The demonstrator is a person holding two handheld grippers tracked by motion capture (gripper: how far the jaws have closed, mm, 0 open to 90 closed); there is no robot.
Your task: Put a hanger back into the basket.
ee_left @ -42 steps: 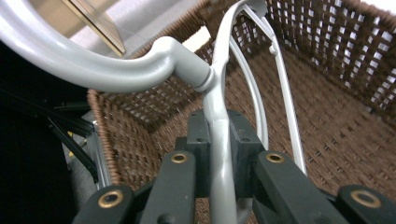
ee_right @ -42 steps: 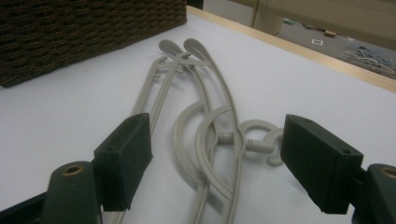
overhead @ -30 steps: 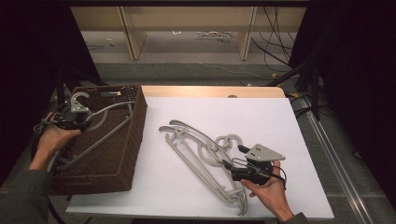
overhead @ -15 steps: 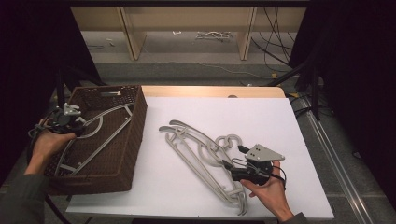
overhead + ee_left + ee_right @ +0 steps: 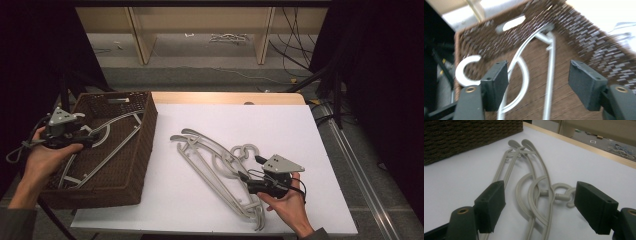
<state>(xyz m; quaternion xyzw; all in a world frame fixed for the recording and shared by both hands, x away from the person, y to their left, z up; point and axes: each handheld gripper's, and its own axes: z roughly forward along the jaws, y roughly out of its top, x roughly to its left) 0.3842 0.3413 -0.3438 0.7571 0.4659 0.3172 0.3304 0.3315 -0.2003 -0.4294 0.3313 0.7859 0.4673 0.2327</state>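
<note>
Lying flat inside the brown wicker basket (image 5: 134, 165) at the left of the table, one grey hanger (image 5: 107, 137) is seen with its hook toward the far left corner. The left gripper (image 5: 90, 140) is held just above it; its jaws have just been opening and stand wide apart, with nothing pressed between the pads, so the hanger is judged to be released. Two more hangers (image 5: 215, 165) are left on the white table (image 5: 310, 135), overlapping each other, right of the basket and near the front edge. The right gripper (image 5: 243, 181) is placed at their near end, jaws spread and holding nothing. The step in hand is judged to be the drop into the basket; next, one hanger of the pair must be gripped and separated from the other
</note>
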